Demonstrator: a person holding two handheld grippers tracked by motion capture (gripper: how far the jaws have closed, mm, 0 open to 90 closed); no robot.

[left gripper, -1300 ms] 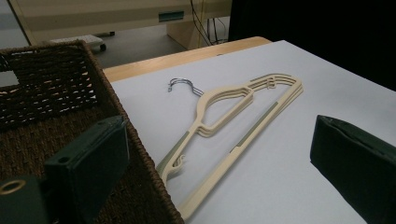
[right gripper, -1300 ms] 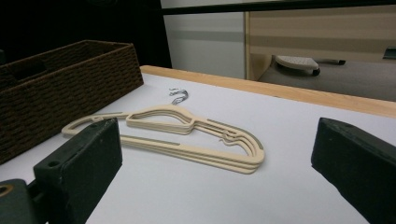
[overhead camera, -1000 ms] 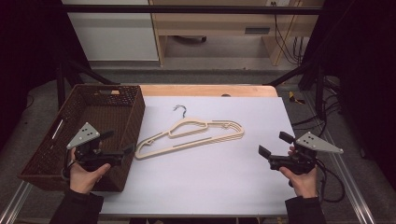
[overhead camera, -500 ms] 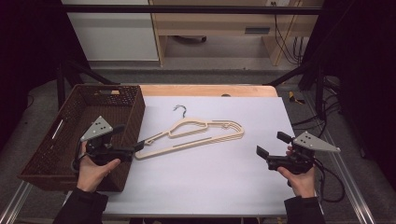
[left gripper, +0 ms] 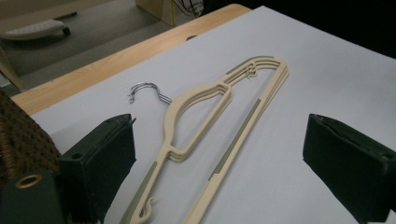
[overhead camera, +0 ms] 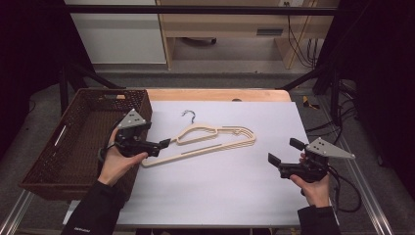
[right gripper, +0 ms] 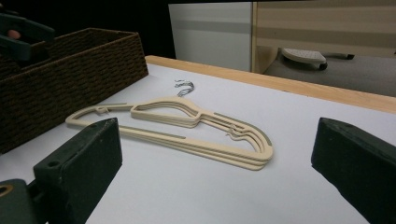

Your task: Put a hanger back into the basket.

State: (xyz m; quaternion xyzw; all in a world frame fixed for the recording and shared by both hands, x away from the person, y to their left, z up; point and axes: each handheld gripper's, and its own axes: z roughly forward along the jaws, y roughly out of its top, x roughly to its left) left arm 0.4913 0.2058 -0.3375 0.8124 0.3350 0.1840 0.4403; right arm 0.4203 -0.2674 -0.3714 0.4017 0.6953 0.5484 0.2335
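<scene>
Now, change: our left hand-held gripper [overhead camera: 164,143] has advanced, jaws wide open, empty, to the stacked cream plastic hangers [overhead camera: 215,139].
Meaning: we judge grasp is next.

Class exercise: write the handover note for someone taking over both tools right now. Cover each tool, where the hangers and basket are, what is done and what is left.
Left tool: open, at the near end of the cream hangers, jaws either side, not gripping.
Right tool: open, holding nothing, on the table's right side, apart from the hangers.
Hangers: stacked flat mid-table, metal hook toward the far edge.
Brown basket: at the left.
Done: nothing lifted.
Left: probably grip the stack.
</scene>
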